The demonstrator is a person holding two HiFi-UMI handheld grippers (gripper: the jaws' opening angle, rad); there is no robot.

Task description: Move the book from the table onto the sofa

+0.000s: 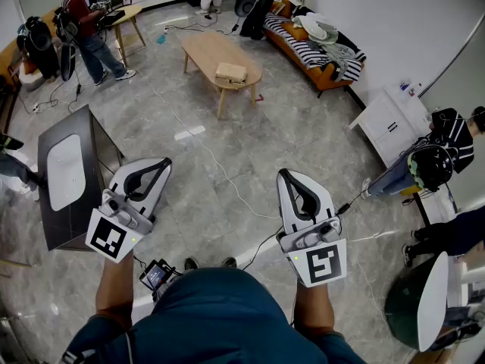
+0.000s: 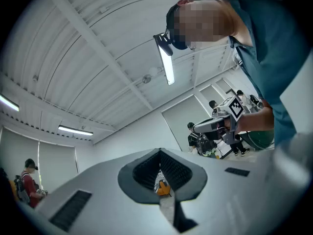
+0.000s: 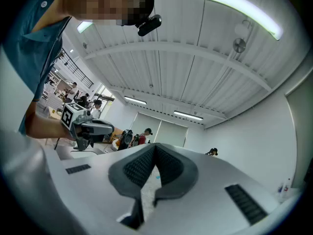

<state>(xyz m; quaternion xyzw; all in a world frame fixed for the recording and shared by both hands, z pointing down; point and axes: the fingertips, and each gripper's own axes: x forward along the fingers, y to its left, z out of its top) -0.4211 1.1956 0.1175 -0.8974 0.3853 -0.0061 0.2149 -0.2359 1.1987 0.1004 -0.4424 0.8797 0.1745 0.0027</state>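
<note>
A tan book (image 1: 231, 73) lies on the right end of a low wooden table (image 1: 203, 50) far ahead across the room. Beyond it stands an orange sofa (image 1: 327, 77) against the right wall, strewn with striped cushions and cloth. My left gripper (image 1: 164, 162) and right gripper (image 1: 283, 174) are held side by side close to my body, far from the table, both shut and holding nothing. In the left gripper view the jaws (image 2: 160, 154) meet tip to tip and point slightly upward at the ceiling; the right gripper's jaws (image 3: 155, 147) look the same.
A dark cabinet (image 1: 72, 174) stands close on my left. A white cupboard (image 1: 388, 123) is by the right wall, with seated people near it. A cable (image 1: 220, 174) snakes over the grey floor toward the table. A person (image 1: 89, 29) stands beside a small table at back left.
</note>
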